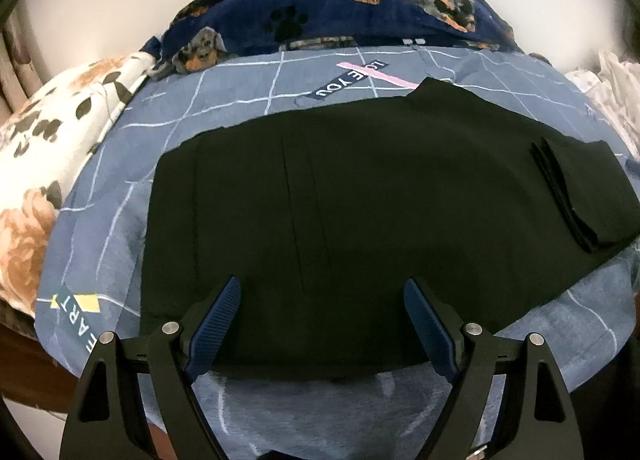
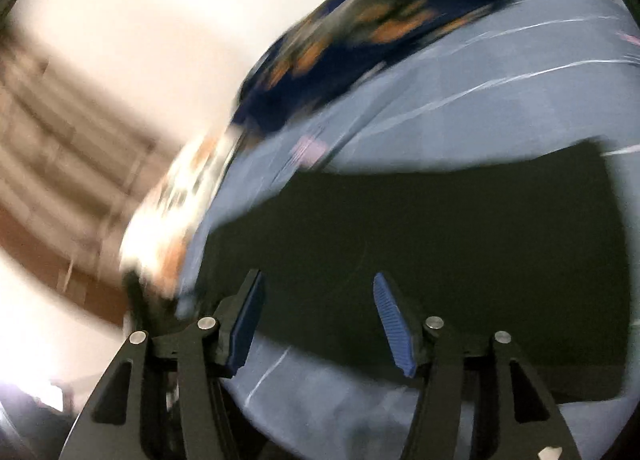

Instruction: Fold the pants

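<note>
A bed (image 1: 224, 107) fills most of both views, covered by a grey-blue sheet with thin white grid lines and small printed labels. No container shows in either view; everything lies loose on the sheet.

The black pants (image 1: 360, 195) lie flat on the sheet, directly ahead of and partly beneath the left hand-held gripper (image 1: 322, 292). A folded end of the pants (image 1: 592, 195) lies doubled over on top of them, far off to that gripper's right. In the blurred right wrist view the pants (image 2: 440, 244) spread ahead of the right hand-held gripper (image 2: 318, 288) and run off to its right.

Beyond the pants, at the far edge of the bed, lies a navy blanket with a dog print (image 1: 360, 7). A cream pillow with orange flowers (image 1: 52, 147) sits far to the left hand-held gripper's left.

The left hand-held gripper is spread wide, hovering over the near edge of the pants with nothing pinched. The right hand-held gripper stands parted, its blue pads (image 2: 394, 324) clear of the cloth, nothing between them.
</note>
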